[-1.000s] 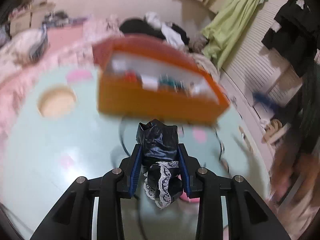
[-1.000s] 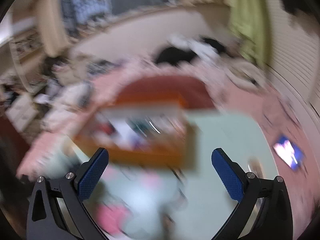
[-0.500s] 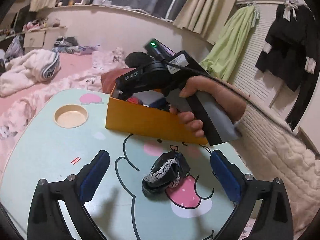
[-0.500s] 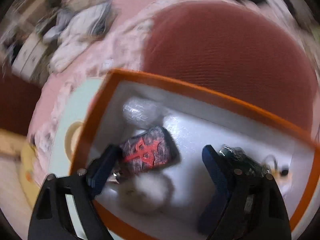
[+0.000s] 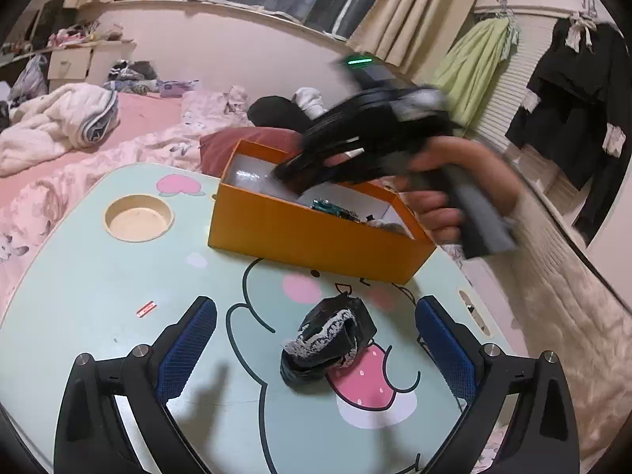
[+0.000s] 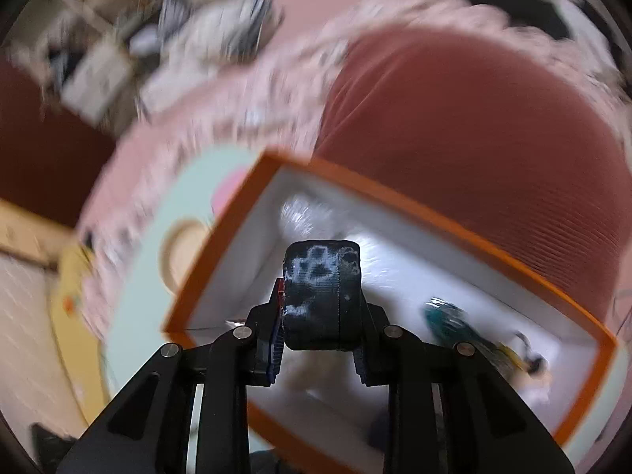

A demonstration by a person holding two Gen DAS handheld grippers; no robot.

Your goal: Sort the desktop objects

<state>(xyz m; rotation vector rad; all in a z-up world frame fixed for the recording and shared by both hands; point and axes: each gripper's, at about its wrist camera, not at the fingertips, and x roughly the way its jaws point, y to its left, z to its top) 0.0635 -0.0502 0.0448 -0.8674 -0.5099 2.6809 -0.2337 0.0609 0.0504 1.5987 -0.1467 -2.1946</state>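
Right tongs (image 6: 320,349) are inside the orange box (image 5: 316,237), jaws closing on a small dark pouch with a pale paw print (image 6: 322,296). The pads look pressed on its sides, though the right wrist view is blurred. Left tongs (image 5: 316,351) stand wide and empty above the counter (image 5: 79,276). The black lace-trimmed bundle (image 5: 328,339) lies loose on the counter between the left jaws, touching neither.

Risks: the pouch is pinched only at its lower end, so it could tip or slip out on the lift. The right tongs are also tilted steeply and could knock the box wall.

Versus a second ago: the left tongs were clamped on the lace bundle and have now let it go. The right tongs were wide open outside the box and are now down in it, narrowing on the pouch.
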